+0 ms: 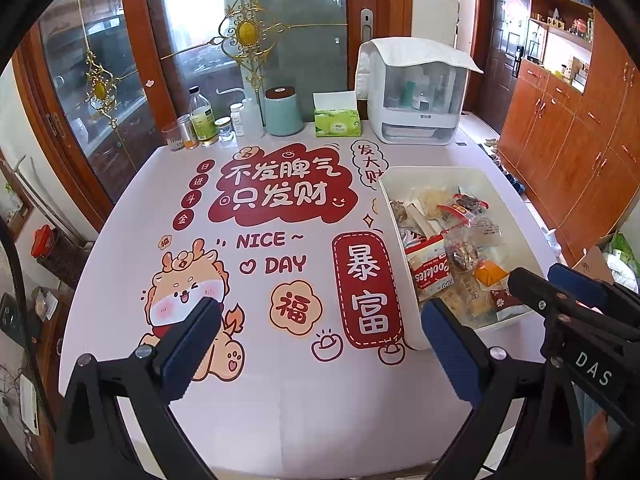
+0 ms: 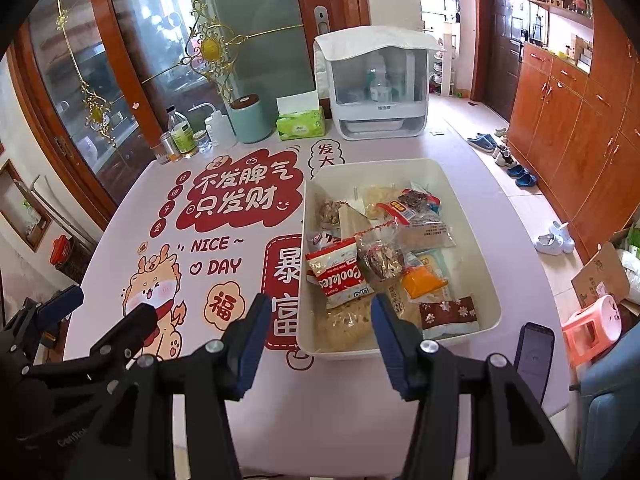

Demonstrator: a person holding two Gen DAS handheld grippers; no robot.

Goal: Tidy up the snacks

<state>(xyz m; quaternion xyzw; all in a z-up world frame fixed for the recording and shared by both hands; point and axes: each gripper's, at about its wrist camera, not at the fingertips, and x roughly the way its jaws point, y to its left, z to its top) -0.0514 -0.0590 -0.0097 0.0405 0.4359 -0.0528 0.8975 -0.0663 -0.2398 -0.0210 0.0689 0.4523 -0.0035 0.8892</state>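
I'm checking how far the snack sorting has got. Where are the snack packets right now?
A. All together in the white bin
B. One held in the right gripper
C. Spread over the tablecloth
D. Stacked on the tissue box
A: the packets, such as the red cookies pack, all lie inside the white bin, and both the left gripper and right gripper are open and empty.

Bin sits on the tabletop, right of its middle, snack packets piled inside; cookie packet lies against the bin's left wall, flower-print packet toward its near right corner. Behind the bin along the tabletop's far edge: storage box, tissue box to its left, then canister and bottles. Phone lies near the bin's right front corner.
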